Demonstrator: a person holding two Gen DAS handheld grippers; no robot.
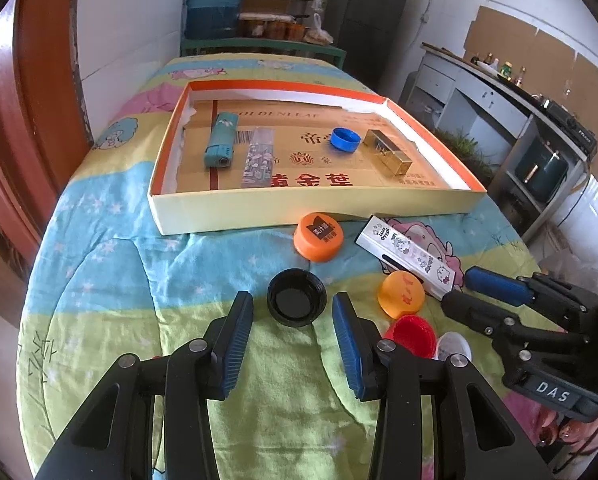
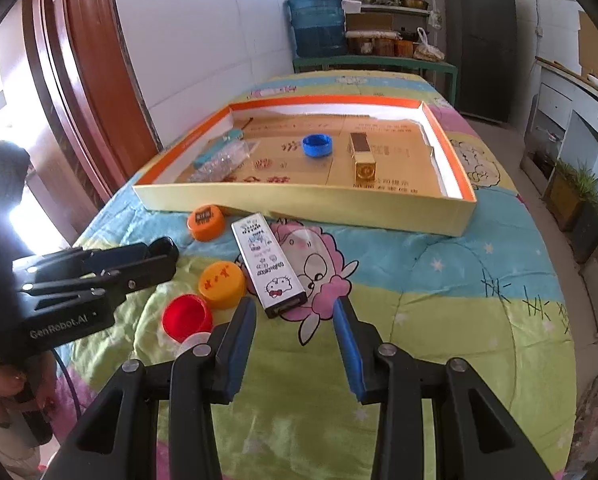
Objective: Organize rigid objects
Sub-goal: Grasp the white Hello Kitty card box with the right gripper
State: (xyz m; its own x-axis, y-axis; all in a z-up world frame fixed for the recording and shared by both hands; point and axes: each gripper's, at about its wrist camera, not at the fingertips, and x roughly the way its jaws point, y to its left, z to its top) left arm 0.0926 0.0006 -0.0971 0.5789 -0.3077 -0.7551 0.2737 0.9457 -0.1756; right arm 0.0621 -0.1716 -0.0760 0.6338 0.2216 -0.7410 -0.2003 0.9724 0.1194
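My left gripper is open, its fingertips on either side of a black cap lying open side up on the quilt. My right gripper is open and empty just behind a white Hello Kitty lighter. Loose on the quilt are an orange printed cap, a yellow-orange cap, a red cap and a white cap. The shallow box holds a teal lighter, a clear patterned lighter, a blue cap and a gold lighter.
The quilt-covered table has a wooden door frame to its left. A blue water jug and shelves stand at the far end, a dark fridge behind. A grey counter runs along the right.
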